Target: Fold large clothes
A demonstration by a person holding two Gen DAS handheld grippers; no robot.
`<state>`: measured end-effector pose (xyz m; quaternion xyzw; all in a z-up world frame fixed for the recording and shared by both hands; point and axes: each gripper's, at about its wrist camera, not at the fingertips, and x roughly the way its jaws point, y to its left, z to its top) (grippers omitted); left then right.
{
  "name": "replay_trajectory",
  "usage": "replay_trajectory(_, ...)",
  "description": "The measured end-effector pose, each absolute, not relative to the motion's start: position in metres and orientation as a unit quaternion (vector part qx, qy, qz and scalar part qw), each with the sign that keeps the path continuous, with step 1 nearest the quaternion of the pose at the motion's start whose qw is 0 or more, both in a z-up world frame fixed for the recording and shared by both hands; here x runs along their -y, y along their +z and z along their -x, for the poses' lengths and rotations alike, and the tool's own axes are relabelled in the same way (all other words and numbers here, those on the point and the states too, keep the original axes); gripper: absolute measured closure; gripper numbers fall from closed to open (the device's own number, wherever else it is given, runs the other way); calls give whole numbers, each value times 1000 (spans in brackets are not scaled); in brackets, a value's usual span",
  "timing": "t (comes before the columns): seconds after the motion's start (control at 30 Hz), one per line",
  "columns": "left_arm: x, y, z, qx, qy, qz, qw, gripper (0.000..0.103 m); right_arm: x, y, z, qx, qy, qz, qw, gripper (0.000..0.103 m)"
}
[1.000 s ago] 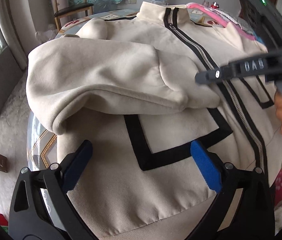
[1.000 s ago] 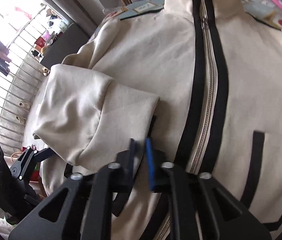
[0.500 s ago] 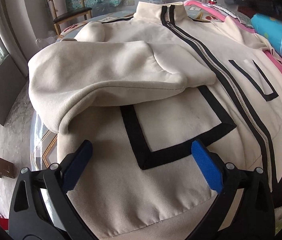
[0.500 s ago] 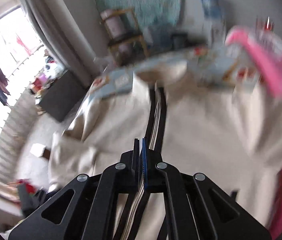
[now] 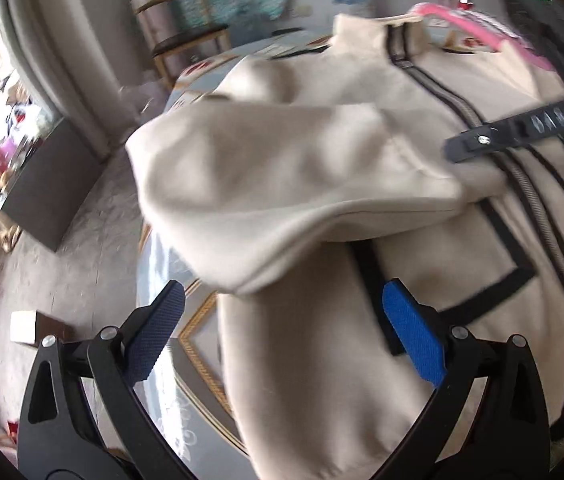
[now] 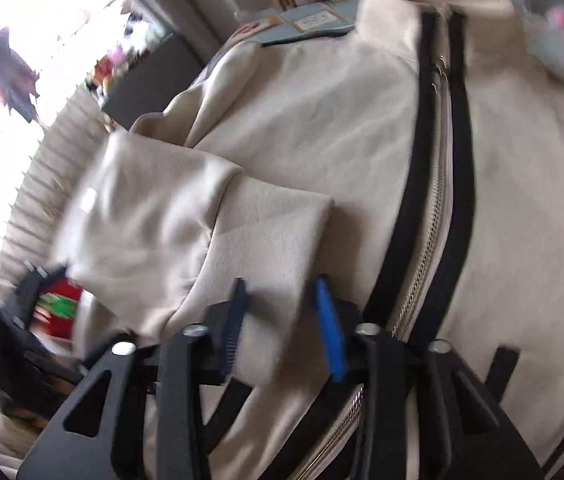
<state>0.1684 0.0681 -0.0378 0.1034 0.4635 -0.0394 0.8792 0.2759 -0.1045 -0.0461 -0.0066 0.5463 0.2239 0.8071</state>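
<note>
A cream jacket [image 5: 322,80] with black stripes and a silver zip [image 5: 530,192] lies front up on a table; it also shows in the right wrist view [image 6: 322,112]. Its left sleeve [image 5: 282,184] is folded across the chest, with the cuff [image 6: 274,232] near the zip. My left gripper [image 5: 282,328] is open and empty above the hem at the jacket's lower left. My right gripper [image 6: 282,312] is partly open, its blue pads either side of the cuff; it appears from the side in the left wrist view [image 5: 462,148].
The table edge [image 5: 170,280] with gold trim shows left of the jacket, with floor beyond. A wooden chair [image 5: 186,36] and a dark cabinet [image 5: 42,176] stand behind. Pink cloth [image 5: 482,28] lies at the far right near the collar.
My right gripper has swung back down to the sleeve cuff and opened partway. My left gripper has shifted left toward the table edge. The sleeve has stayed folded.
</note>
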Motion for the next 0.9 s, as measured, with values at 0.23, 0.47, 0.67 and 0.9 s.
replay_trajectory(0.23, -86, -19, -175, -435, -23, -90, 896, 7, 145, 38, -282, -438, 204, -28, 875, 99)
replay_trajectory(0.47, -99, -10, -196, -427, 2, -111, 898, 7, 256, 65, -282, -398, 69, -80, 911, 99)
replay_trajectory(0.67, -90, -23, -227, -444, 1, -141, 885, 8, 305, -3, -283, -475, 26, -126, 871, 99)
replay_trajectory(0.9, -85, -32, -250, -454, 19, -169, 875, 18, 314, 30, -277, -430, 52, -161, 887, 99)
